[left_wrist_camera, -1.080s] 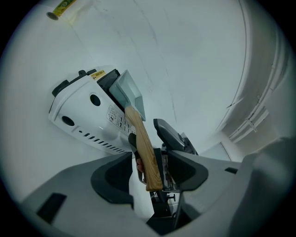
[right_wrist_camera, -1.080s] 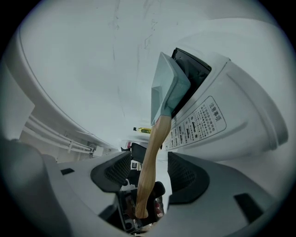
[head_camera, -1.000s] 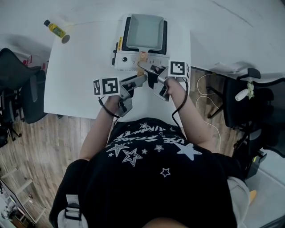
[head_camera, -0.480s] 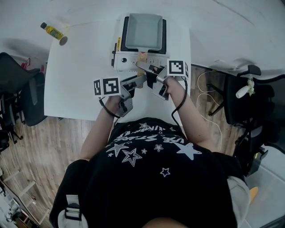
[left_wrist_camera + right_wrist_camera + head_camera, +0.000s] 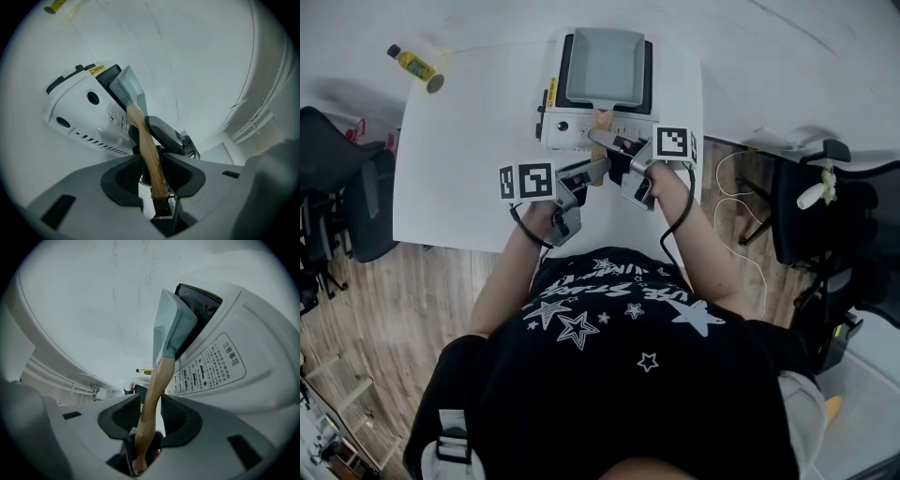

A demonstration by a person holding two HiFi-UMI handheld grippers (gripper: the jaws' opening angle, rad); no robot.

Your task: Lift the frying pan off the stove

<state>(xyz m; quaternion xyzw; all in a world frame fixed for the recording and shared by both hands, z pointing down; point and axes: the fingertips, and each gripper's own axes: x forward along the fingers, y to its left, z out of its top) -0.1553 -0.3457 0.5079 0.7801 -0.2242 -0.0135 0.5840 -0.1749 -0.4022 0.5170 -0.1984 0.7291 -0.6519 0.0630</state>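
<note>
**A:** Which step is the person on?

**B:** The grasp. The grey-green rectangular frying pan (image 5: 605, 66) sits flat on the white portable stove (image 5: 572, 127), beyond both sets of fingers. Its pale wooden handle (image 5: 154, 390) runs back between them.

**A:** Both grippers are on it?

**B:** Yes. The left gripper (image 5: 152, 164) is closing with the handle between its fingers, and the pads look to be meeting the wood on either side. The right gripper (image 5: 151, 411) is closing on the handle the same way.

**A:** So nothing is lifted yet?

**B:** It seems not. In the head view the pan appears seated on the stove, which stands on the white counter (image 5: 469, 141).

**A:** What does the next move call for?

**B:** Probably a firm squeeze first. Then both grippers should rise together and level, because the pan's weight hangs well ahead of the fingers and would tip it downward.
</note>
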